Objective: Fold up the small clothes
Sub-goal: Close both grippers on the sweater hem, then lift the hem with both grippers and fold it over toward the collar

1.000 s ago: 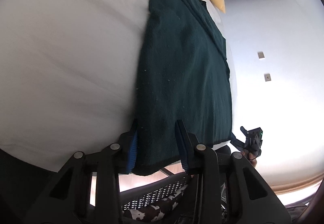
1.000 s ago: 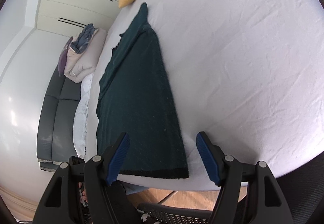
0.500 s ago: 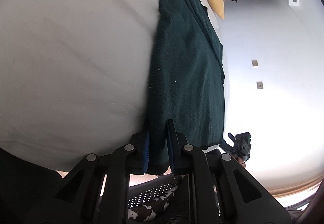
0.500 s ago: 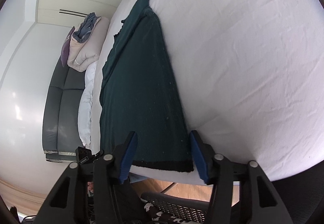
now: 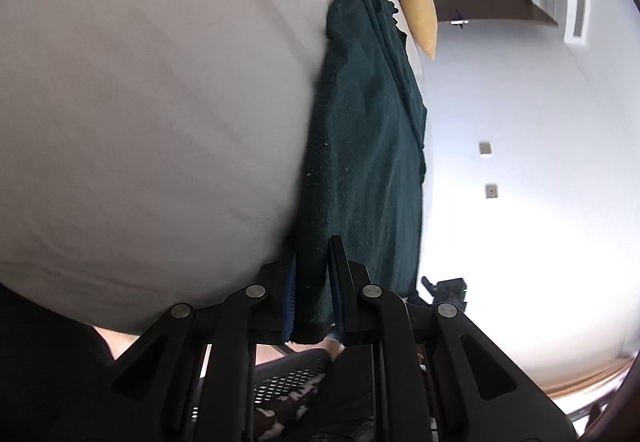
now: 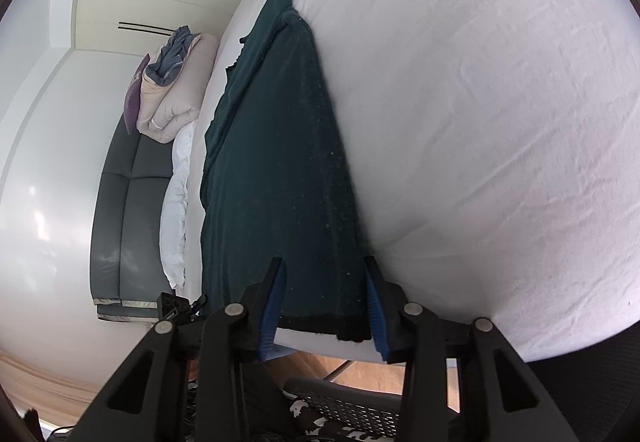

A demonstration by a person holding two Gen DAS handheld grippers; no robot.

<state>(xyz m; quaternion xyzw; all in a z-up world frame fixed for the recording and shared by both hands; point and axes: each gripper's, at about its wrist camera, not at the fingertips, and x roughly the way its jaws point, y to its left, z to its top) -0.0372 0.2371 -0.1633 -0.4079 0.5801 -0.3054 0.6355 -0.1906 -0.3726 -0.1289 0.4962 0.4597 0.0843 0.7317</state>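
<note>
A dark green garment [image 5: 364,146] lies stretched out on the white bed sheet [image 5: 152,90], running away from me. My left gripper [image 5: 312,282] is shut on its near left hem corner. In the right wrist view the same garment [image 6: 280,146] lies on the sheet [image 6: 480,102], and my right gripper [image 6: 324,302] straddles the near right hem corner with its jaws still apart, the blue pads [image 6: 374,302] at either side of the cloth.
A yellow pillow [image 5: 416,18] lies at the far end of the bed. A grey sofa [image 6: 124,210] with folded bedding [image 6: 172,98] stands beyond the bed's left side. A mesh chair [image 6: 352,410] is below the near bed edge.
My left gripper closed from wide open onto the hem corner. My right gripper moved forward over the other corner and its jaws narrowed around it.
</note>
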